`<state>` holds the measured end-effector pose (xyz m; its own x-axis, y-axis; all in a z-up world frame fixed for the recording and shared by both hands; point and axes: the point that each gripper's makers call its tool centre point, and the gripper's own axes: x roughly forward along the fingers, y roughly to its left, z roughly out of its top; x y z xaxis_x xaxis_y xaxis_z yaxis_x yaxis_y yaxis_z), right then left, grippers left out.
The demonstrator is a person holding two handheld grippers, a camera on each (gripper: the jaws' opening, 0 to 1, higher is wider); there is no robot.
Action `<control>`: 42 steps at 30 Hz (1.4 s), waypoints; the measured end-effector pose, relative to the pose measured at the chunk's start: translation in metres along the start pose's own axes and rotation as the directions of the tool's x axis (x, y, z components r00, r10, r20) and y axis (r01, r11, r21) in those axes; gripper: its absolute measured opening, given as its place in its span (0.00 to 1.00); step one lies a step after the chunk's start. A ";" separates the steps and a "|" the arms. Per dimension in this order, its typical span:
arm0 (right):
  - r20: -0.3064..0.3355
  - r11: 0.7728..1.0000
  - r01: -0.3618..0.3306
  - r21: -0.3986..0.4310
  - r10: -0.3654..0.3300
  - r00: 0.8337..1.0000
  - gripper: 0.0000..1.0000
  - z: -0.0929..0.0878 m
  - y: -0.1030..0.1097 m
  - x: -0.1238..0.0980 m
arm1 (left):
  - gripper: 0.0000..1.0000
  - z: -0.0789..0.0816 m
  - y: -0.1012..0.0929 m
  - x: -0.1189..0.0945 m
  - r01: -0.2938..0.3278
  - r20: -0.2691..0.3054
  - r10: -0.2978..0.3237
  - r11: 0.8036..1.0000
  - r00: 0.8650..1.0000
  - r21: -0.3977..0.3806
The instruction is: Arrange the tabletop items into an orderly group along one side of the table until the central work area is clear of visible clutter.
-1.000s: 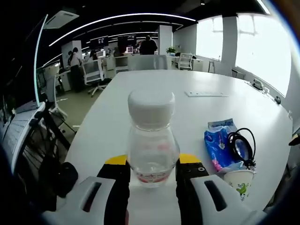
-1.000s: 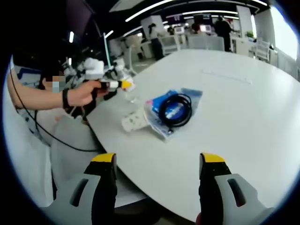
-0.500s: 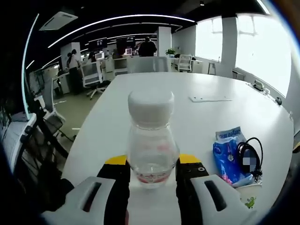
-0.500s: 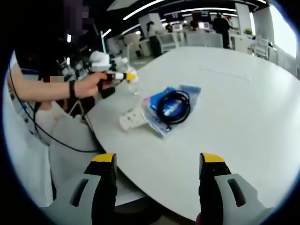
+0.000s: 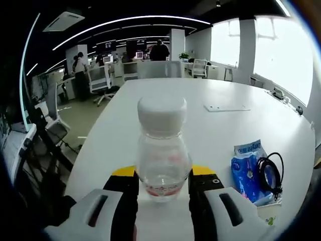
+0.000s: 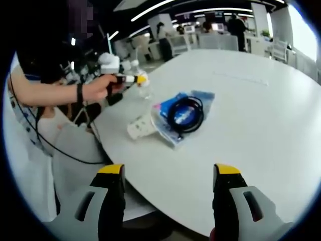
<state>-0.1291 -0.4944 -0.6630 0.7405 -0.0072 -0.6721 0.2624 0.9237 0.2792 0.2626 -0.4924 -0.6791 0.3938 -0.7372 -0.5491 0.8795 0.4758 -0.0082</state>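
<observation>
Left gripper view: left tool [image 5: 162, 187] clenched on clear bottle [image 5: 163, 160], jaws pressed to both sides of its lower body. Bottle upright, white cap [image 5: 162, 114] on top, near-empty, held at the near edge of the white worktop [image 5: 200, 125]. Toward the right edge of the worktop: blue packet [image 5: 247, 168] lying flat, coiled black cable [image 5: 269, 170] resting on its right part. Just below the packet, at the near right edge, part of a paper cup [image 5: 267, 217] with green print. Farther back on the worktop, a flat white sheet [image 5: 224, 107], well apart from the rest.

Right gripper view: at left, person's hand [image 6: 96, 88] holding the left tool [image 6: 131, 79] with the bottle [image 6: 144, 91] at the left edge of the worktop [image 6: 261, 115]. Right of it, paper cup [image 6: 139, 128] lying on its side near that edge, touching or just beside the blue packet [image 6: 180, 116]; cannot tell which. Black cable [image 6: 186, 114] coiled on top of the packet. Right tool [image 6: 168, 198] released, jaws spread wide, nothing between them, above the near edge of the worktop, well apart from the grouped items.
</observation>
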 end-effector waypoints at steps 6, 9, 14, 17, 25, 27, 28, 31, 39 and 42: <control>-0.002 1.000 0.001 0.004 -0.001 1.000 0.70 -0.002 0.000 -0.001 | 0.39 0.000 0.000 0.001 0.009 -0.006 -0.009 1.000 1.000 -0.010; -0.002 1.000 -0.001 0.002 0.001 1.000 0.70 -0.002 0.001 -0.001 | 0.41 0.005 -0.001 -0.001 0.017 0.017 -0.016 0.999 1.000 -0.035; 0.004 1.000 -0.005 0.002 0.005 1.000 0.70 -0.001 0.003 0.000 | 0.45 0.014 -0.004 -0.008 0.033 0.022 -0.033 0.999 0.999 -0.012; 0.006 1.000 -0.007 0.001 0.007 1.000 0.70 -0.001 0.004 0.001 | 0.45 0.012 -0.004 -0.017 0.037 0.020 -0.037 0.999 0.999 -0.007; 0.015 1.000 -0.016 0.003 0.016 1.000 0.70 -0.002 0.007 0.003 | 0.45 -0.016 -0.003 -0.052 0.033 0.000 -0.033 0.999 0.999 -0.013; 0.019 1.000 -0.017 0.004 0.017 1.000 0.70 -0.002 0.008 0.004 | 0.44 -0.024 -0.004 -0.061 0.033 -0.008 -0.033 0.999 0.999 -0.017; 0.021 1.000 -0.018 0.006 0.018 1.000 0.70 -0.002 0.008 0.004 | 0.44 -0.028 -0.004 -0.064 0.033 -0.014 -0.033 0.999 0.999 -0.014; 0.025 1.000 -0.022 0.005 0.022 0.999 0.70 -0.002 0.009 0.005 | 0.44 -0.040 -0.008 -0.075 0.043 -0.028 -0.044 0.999 0.999 -0.023; 0.037 0.999 -0.033 0.001 0.033 0.999 0.70 -0.002 0.015 0.005 | 0.44 -0.068 -0.038 -0.099 0.110 -0.074 -0.111 0.994 0.991 -0.019; 0.042 0.999 -0.036 0.000 0.036 0.998 0.70 -0.002 0.016 0.005 | 0.44 -0.074 -0.052 -0.103 0.145 -0.087 -0.145 0.989 0.986 -0.009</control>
<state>-0.1225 -0.4791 -0.6629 0.7747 0.0103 -0.6322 0.2352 0.9235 0.3031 0.1560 -0.4058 -0.6841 0.2376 -0.7539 -0.6125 0.9246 0.3688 -0.0954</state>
